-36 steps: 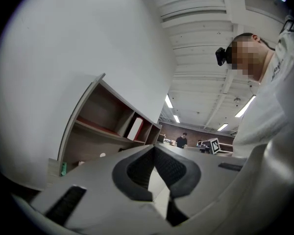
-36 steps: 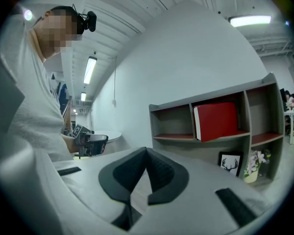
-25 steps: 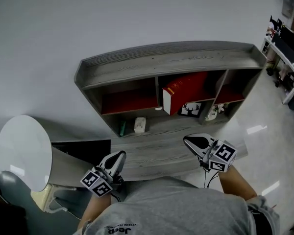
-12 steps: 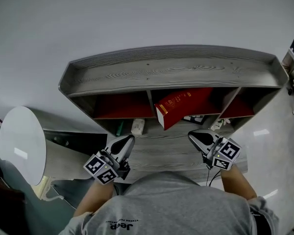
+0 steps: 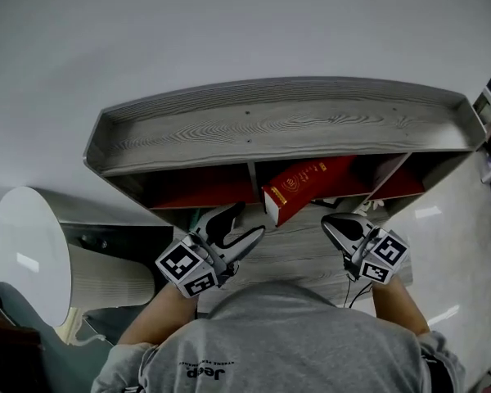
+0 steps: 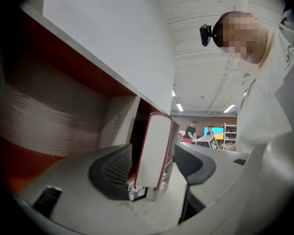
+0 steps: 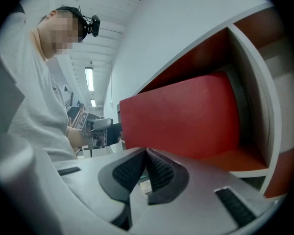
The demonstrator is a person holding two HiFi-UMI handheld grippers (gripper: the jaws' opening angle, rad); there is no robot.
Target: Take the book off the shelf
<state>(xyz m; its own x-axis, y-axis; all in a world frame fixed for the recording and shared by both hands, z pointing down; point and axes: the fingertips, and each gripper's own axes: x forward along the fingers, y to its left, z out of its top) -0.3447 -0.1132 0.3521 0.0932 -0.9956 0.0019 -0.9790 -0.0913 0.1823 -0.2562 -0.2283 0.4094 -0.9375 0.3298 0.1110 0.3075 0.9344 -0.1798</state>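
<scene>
A red book [image 5: 307, 184] leans tilted in the middle compartment of the grey wooden shelf [image 5: 270, 125]. My left gripper [image 5: 244, 226] is just left of the book's near corner. Its jaws have just been opening and now stand open. In the left gripper view the book [image 6: 154, 146] shows edge-on, white pages toward me, lined up with the gap between the jaws [image 6: 154, 158] and apart from both pads. My right gripper [image 5: 337, 224] is shut and holds nothing, in front of the book's right side. The red cover [image 7: 186, 116] fills the right gripper view above the closed jaws [image 7: 146, 168].
A white round table [image 5: 24, 252] stands at the left. Red-backed side compartments [image 5: 200, 191] flank the book. A black-and-white printed card [image 6: 136, 191] sits at the book's foot. The grey lower board [image 5: 303, 248] runs under both grippers. People stand far off [image 6: 191, 130].
The left gripper has moved right toward the book and its jaws have gone from shut to open. The right gripper has edged closer to the shelf, still shut.
</scene>
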